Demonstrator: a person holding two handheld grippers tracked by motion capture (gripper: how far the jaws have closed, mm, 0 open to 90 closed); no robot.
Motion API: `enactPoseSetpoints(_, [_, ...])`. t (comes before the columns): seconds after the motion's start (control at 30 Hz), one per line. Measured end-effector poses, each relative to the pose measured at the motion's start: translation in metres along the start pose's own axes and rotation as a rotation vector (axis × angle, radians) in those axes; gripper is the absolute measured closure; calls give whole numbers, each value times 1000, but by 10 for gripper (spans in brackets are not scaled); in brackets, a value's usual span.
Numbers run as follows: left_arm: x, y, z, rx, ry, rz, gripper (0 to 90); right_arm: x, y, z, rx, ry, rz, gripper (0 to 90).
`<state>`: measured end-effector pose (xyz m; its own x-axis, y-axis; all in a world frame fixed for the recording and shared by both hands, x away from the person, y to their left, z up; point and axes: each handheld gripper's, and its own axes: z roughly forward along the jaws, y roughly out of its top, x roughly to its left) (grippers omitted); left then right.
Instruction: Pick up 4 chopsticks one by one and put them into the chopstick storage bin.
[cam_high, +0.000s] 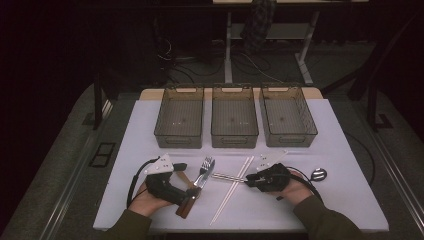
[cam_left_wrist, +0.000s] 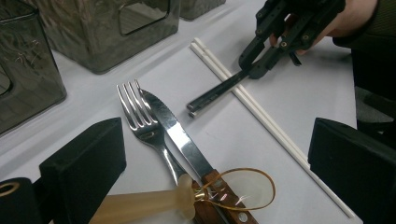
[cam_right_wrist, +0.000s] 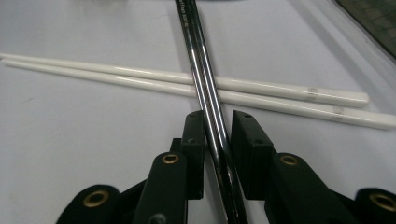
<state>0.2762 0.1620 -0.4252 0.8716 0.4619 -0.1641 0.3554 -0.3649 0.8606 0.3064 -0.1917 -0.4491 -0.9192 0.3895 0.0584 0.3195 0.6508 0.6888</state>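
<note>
- While the right gripper (cam_high: 248, 181) lies low on the white table (cam_high: 340, 150), its jaws flank a pair of dark metal chopsticks (cam_right_wrist: 204, 88); a slim gap shows at one pad, so no firm clamp yet.
- These chopsticks cross over two white chopsticks (cam_high: 232, 189) near the table's middle.
- Left gripper (cam_high: 184, 170) rests at near left, jaws released, straddling a fork (cam_left_wrist: 144, 123) and a wooden-handled knife (cam_left_wrist: 182, 140).
- Three smoky bins (cam_high: 234, 117) stand along the far side.

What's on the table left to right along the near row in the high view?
left gripper → brown-handled knife → fork → white chopsticks → right gripper → round black-and-silver item, too small to identify.
</note>
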Motion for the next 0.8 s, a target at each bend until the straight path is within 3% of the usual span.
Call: enactPoseSetpoints(0.8, [0, 0, 0, -1, -1, 3, 26, -8, -1, -1, -7, -103, 40, 767])
